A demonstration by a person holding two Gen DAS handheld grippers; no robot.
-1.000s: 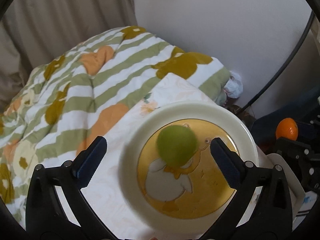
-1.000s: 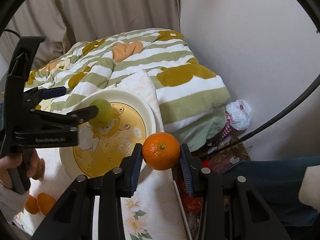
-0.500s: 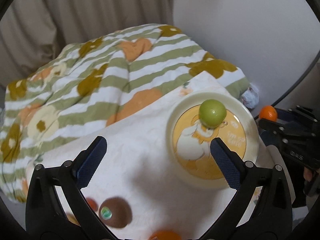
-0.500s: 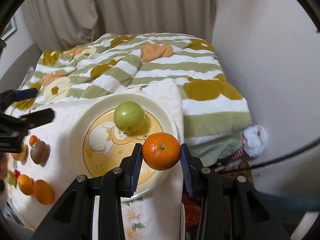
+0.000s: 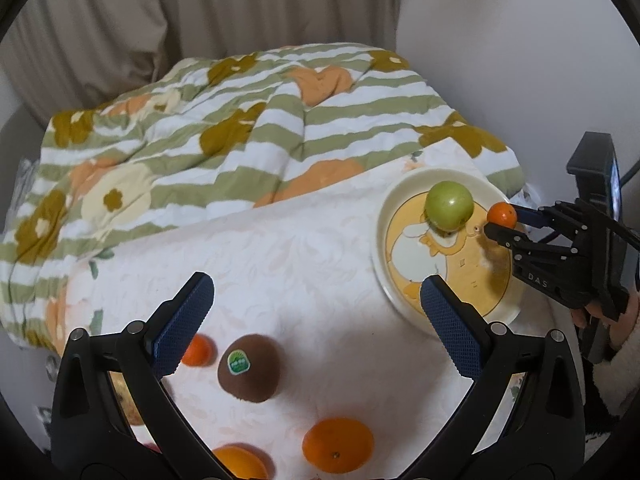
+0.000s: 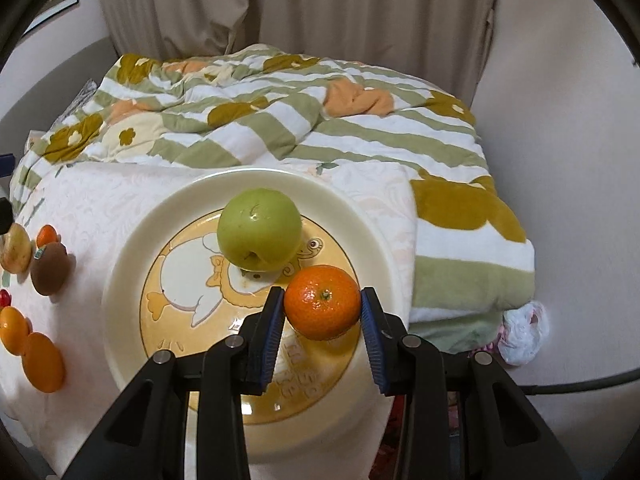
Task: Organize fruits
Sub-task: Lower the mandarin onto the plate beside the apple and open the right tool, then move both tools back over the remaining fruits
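While over plate [image 6: 372, 232], mandarin [image 6: 322, 307] sits between fingers [image 6: 270, 328].

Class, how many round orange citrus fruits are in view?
4 oranges. One in the right gripper above the cream duck plate; one behind the brown kiwi; two near the white cloth's edge. Others may be hidden.

In the left wrist view, the middle of the white tablecloth [image 5: 304, 264] lies bare, a wide lane from the frame's centre toward the plate [image 5: 384, 216] at the right. Low in the frame a kiwi [image 5: 249, 368] and oranges [image 5: 338, 445] crowd the near edge. The rumpled quilt [image 5: 224, 136] rises across the upper half. In the right wrist view, the green apple [image 6: 259, 234] fills the plate's centre, leaving its near and left portions open; more fruit lines the frame's left edge.
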